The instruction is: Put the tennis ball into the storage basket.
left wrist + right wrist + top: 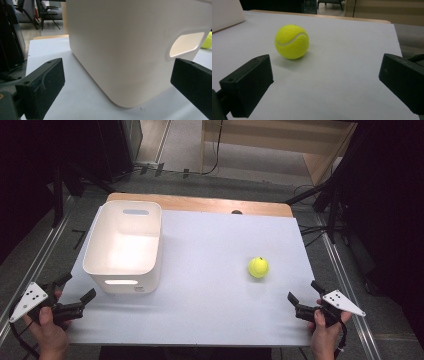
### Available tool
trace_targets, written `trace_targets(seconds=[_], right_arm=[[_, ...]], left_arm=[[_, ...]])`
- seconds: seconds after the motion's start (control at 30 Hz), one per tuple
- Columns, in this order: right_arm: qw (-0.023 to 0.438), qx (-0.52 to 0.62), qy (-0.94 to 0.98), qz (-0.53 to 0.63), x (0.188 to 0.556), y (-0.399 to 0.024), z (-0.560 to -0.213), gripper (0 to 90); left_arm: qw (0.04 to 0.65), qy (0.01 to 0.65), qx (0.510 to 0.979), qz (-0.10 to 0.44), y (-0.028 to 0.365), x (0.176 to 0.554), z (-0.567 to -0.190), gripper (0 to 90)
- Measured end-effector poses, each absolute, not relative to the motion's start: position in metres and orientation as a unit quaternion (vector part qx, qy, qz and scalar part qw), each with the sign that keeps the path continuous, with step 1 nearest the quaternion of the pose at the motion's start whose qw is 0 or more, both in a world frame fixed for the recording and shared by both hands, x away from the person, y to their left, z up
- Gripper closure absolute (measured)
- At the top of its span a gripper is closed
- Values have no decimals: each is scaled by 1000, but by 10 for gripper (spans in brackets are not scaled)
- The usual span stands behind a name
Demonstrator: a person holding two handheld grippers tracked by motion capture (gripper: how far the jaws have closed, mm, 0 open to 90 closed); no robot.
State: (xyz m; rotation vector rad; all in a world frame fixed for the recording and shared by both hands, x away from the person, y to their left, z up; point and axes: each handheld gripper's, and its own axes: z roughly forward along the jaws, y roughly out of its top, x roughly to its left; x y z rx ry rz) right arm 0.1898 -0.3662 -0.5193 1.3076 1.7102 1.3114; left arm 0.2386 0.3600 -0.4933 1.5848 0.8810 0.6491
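Observation:
A yellow tennis ball (pixel 258 267) rests on the white table sheet (pixel 215 280), right of centre. A white plastic bin (pixel 125 245) with handle slots stands at the left. My right gripper (pixel 305 292) is near the front right corner, open and empty, with the ball (pixel 292 41) a short way ahead, left of its centre line. My left gripper (pixel 75 287) sits at the front left, open and empty, facing the bin's near corner (pixel 130 50); the ball's edge (pixel 208 40) peeks past the bin.
The wooden table edge (pixel 200 202) runs along the far side. Dark stands and cables (pixel 325 205) flank the table, with metal rails (pixel 345 275) on both sides. White sheet lies bare between the bin and the ball.

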Motion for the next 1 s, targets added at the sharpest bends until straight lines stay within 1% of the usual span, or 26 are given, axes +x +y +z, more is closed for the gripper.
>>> trace_targets(seconds=[0.43,0.5,0.7,1.0], right_arm=[[304,497,647,492,189,-368,-515,0],[296,499,649,493,189,-369,-513,0],[290,498,652,493,189,-369,-509,0],[268,486,680,479,196,-359,-493,0]], left_arm=[[573,373,677,272,361,238,-493,0],[575,370,678,270,361,238,-493,0],[575,371,678,268,361,238,-493,0],[576,368,679,268,361,239,-493,0]])
